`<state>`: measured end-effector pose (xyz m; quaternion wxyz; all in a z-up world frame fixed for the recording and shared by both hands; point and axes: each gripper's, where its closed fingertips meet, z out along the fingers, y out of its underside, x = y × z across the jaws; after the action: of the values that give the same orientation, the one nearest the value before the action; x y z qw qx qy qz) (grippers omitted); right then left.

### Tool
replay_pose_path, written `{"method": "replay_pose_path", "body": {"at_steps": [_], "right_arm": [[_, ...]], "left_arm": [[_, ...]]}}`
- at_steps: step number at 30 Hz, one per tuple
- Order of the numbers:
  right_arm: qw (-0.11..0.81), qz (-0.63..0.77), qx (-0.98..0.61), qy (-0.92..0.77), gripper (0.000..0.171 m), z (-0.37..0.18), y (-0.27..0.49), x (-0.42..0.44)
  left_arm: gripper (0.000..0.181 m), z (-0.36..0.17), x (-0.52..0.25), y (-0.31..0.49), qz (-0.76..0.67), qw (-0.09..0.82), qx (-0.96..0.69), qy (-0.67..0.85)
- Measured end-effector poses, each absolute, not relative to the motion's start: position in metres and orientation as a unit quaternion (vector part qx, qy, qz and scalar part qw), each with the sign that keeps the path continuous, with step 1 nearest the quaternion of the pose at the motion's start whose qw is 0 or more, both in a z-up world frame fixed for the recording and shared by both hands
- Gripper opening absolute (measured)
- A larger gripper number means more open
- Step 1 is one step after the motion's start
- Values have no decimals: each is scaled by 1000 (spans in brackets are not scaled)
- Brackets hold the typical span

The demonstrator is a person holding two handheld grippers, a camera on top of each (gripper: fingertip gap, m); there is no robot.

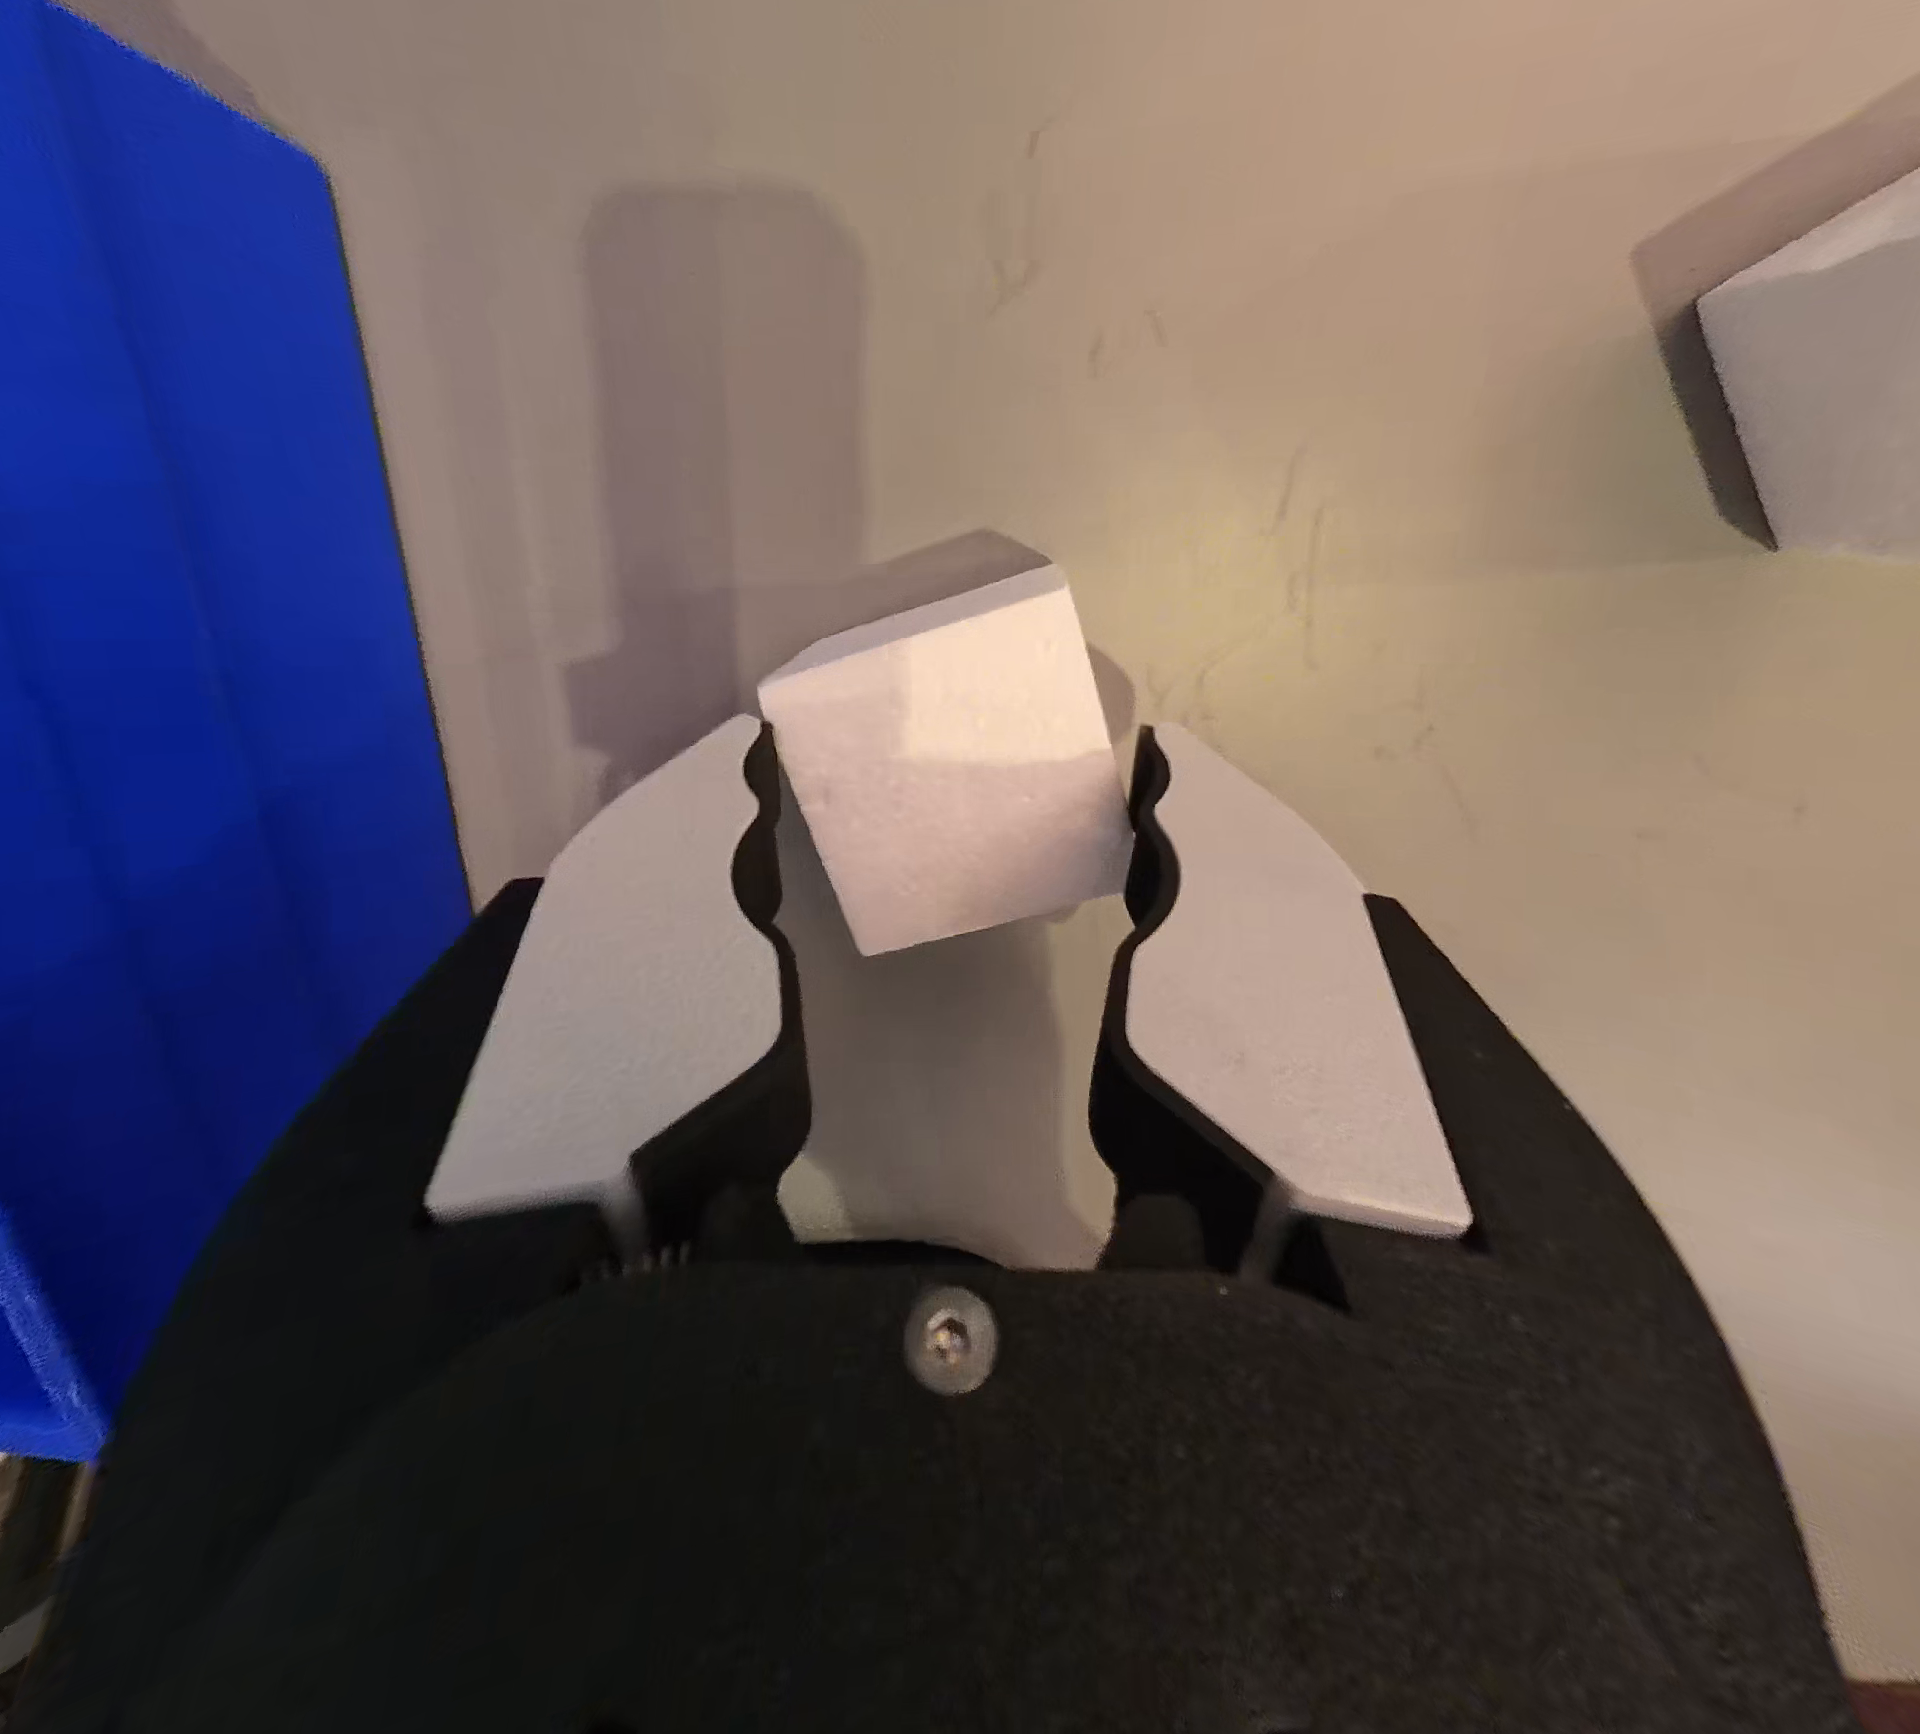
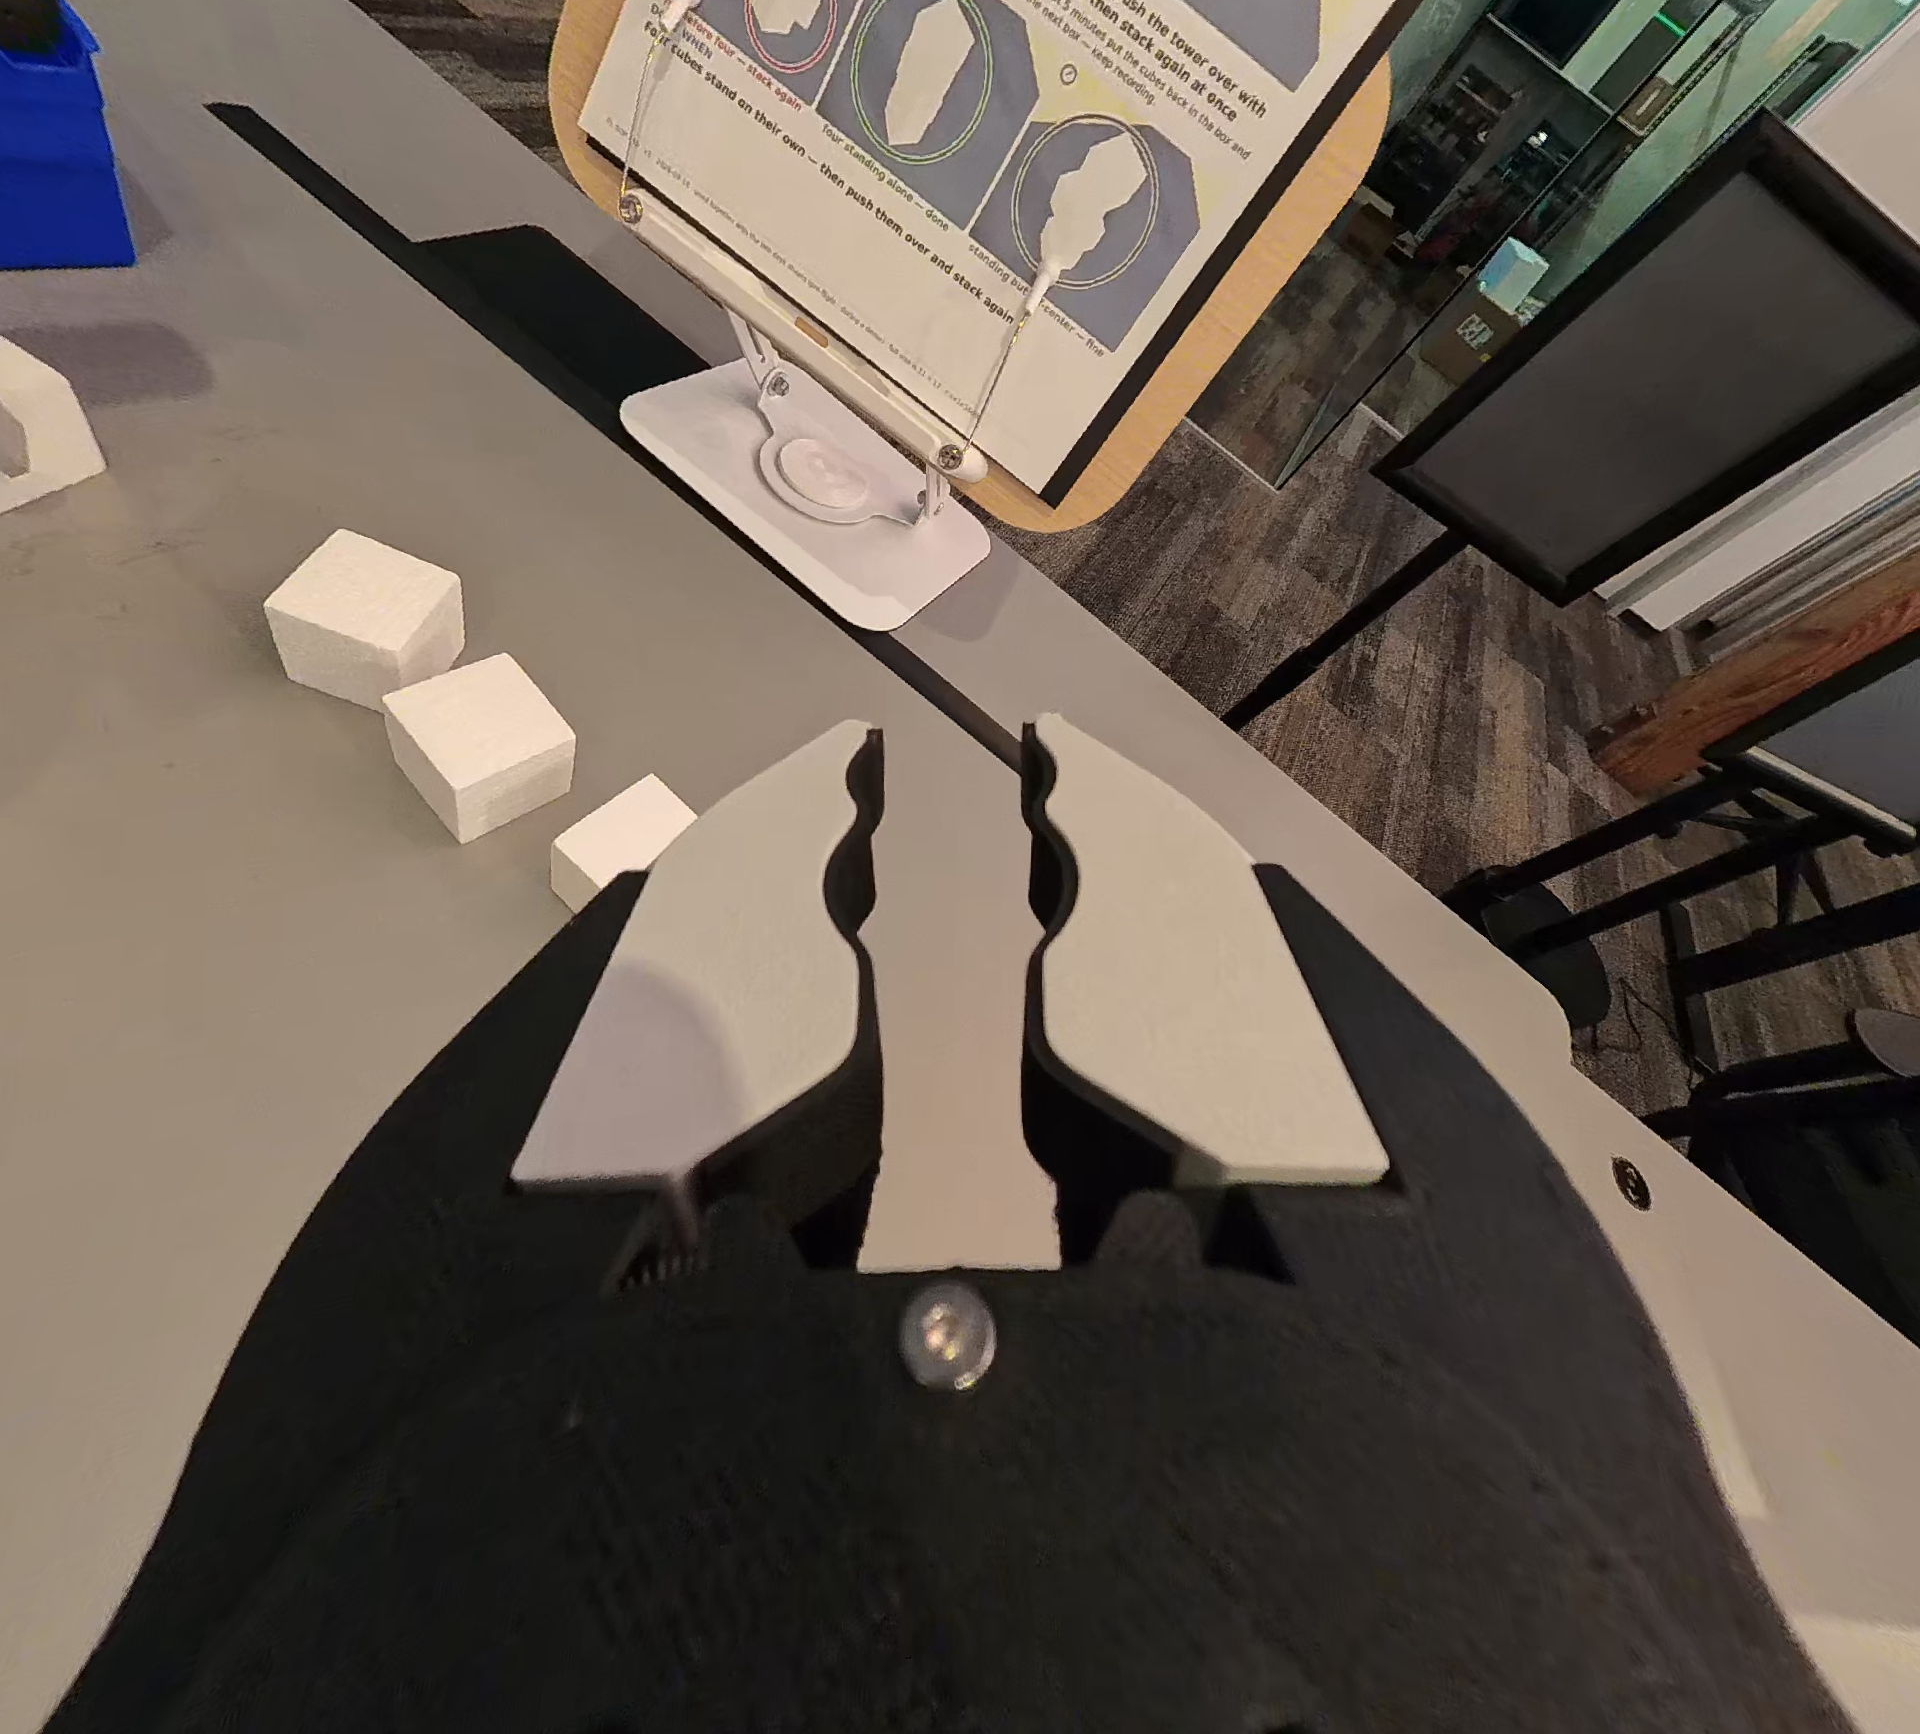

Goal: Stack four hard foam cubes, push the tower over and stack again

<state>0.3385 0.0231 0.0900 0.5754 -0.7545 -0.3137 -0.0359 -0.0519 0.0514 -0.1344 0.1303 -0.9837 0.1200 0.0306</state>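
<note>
Pointing down at the table [image 1: 1351, 126], the left gripper [image 1: 951, 739] clamps a tilted white foam cube [image 1: 945, 780] at its fingertips; the right gripper [image 2: 953, 734] hovers with fingers apart, holding nothing.

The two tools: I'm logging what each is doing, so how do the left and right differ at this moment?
1. The left tool is shut on a white cube; the right tool holds nothing.
2. The left's fingers stand wider, spread by the cube; the right's leave only a narrow gap.
3. The left points down at the table; the right looks across it toward a stand.

Both have pale fingers on black bodies.
</note>
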Motion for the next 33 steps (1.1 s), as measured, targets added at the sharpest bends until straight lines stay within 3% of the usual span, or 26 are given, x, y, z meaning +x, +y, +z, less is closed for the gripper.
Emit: {"method": "replay_pose_path", "body": {"at_steps": [9, 16, 20, 24, 27, 33], "right_arm": [[558, -50, -763, -323, 26, 80, 28, 338], [550, -60, -765, -330, 26, 75, 29, 335], [545, -63, -766, -334, 26, 72, 32, 336], [544, -64, -768, -332, 26, 71, 35, 340], [546, -53, -768, -330, 26, 70, 38, 341], [536, -32, -780, -323, 26, 58, 46, 349]], "left_arm": [[65, -151, -55, 43, 83, 85, -978, 173], [65, -140, -47, 48, 59, 113, -975, 181], [64, -107, -10, 46, -20, 165, -962, 216], [64, -58, 86, 36, -148, 244, -876, 388], [64, -44, 148, 28, -150, 281, -758, 569], [64, -65, 184, 41, -100, 212, -672, 703]]}}
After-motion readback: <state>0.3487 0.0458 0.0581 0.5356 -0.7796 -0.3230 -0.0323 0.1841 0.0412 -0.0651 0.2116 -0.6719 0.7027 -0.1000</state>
